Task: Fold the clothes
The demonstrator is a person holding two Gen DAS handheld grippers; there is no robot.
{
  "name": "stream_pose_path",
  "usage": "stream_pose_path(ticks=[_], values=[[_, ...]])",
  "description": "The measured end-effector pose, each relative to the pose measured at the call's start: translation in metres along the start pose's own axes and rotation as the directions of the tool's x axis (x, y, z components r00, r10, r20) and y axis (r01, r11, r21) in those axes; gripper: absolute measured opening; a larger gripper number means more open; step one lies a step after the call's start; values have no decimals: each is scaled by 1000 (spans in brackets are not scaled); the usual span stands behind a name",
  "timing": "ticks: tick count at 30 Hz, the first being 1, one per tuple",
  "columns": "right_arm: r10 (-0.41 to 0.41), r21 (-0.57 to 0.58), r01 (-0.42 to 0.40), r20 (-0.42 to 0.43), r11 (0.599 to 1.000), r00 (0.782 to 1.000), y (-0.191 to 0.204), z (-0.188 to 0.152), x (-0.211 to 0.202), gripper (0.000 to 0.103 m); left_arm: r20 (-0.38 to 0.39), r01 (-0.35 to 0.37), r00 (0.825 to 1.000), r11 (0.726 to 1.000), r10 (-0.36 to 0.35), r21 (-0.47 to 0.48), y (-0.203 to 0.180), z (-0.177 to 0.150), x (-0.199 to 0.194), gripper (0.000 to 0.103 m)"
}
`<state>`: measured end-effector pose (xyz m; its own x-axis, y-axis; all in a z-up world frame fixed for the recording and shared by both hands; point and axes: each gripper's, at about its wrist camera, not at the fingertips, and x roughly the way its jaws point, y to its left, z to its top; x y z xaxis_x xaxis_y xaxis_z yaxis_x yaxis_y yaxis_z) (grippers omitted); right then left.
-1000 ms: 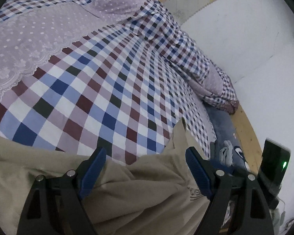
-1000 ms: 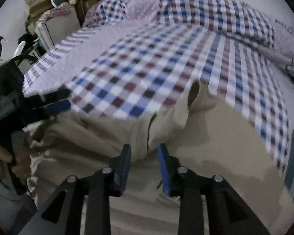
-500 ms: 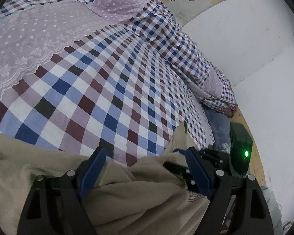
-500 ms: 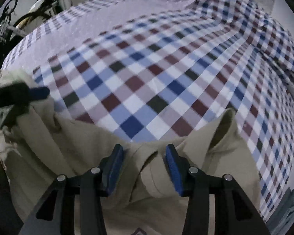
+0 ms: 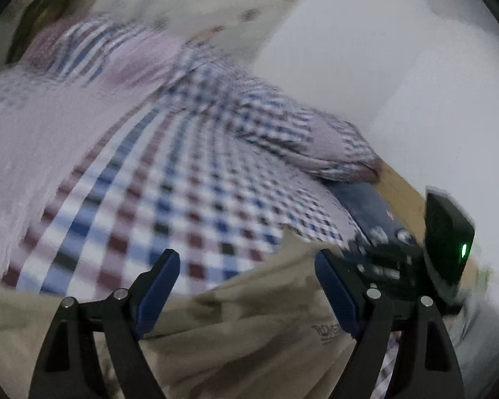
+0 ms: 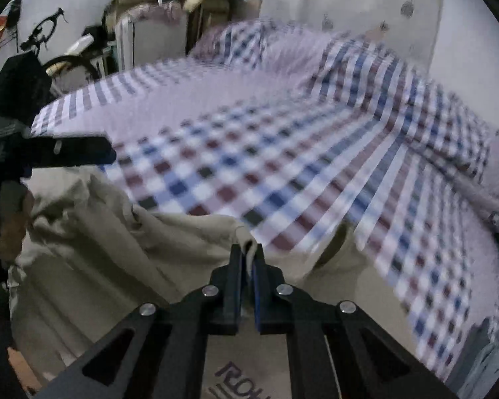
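Observation:
A beige garment (image 5: 249,326) with dark printed lettering lies crumpled on the near part of a checked bedcover (image 5: 149,219). My left gripper (image 5: 246,259) hangs just above it, jaws wide open, nothing pinched between the blue pads. My right gripper (image 6: 248,249) is shut on a raised fold of the beige garment (image 6: 116,249), and the cloth peaks at its tips. In the right wrist view the left gripper (image 6: 93,154) is at the left edge, with a hand (image 6: 10,219) on it. In the left wrist view the right gripper's black body (image 5: 382,262) is at the right.
The checked bedcover (image 6: 282,166) runs back to rumpled pillows by a white wall (image 5: 382,50). A wooden bed edge (image 5: 402,193) and a dark blue item (image 5: 366,199) lie to the right. Boxes, a covered chair (image 6: 149,33) and a bicycle (image 6: 43,36) stand beyond the bed.
My right gripper has gone from half open to shut on a fold of the beige garment. The left gripper has risen and rolled, still open. Both views are now motion-blurred.

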<state>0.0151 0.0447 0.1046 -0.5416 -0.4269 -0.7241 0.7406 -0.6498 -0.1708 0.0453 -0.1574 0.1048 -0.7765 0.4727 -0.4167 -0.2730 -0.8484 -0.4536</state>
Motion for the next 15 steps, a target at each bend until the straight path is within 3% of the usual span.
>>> stream_pose_path(ticks=[4, 7, 8, 10, 15], values=[[23, -84, -20, 39, 996, 999, 27, 18, -9, 4, -17, -69, 997, 985, 73, 161, -24, -9, 10, 86], [27, -140, -23, 32, 990, 999, 39, 17, -17, 4, -50, -110, 991, 960, 127, 257, -38, -16, 26, 73], [30, -150, -26, 29, 988, 999, 40, 15, -18, 4, -65, -111, 989, 956, 134, 272, -41, -17, 30, 64], [52, -155, -49, 18, 987, 998, 52, 17, -12, 4, -100, -104, 985, 953, 137, 284, -45, -20, 41, 54], [67, -196, -68, -12, 978, 998, 57, 16, -5, 4, -136, -20, 989, 957, 62, 288, -55, -24, 47, 53]])
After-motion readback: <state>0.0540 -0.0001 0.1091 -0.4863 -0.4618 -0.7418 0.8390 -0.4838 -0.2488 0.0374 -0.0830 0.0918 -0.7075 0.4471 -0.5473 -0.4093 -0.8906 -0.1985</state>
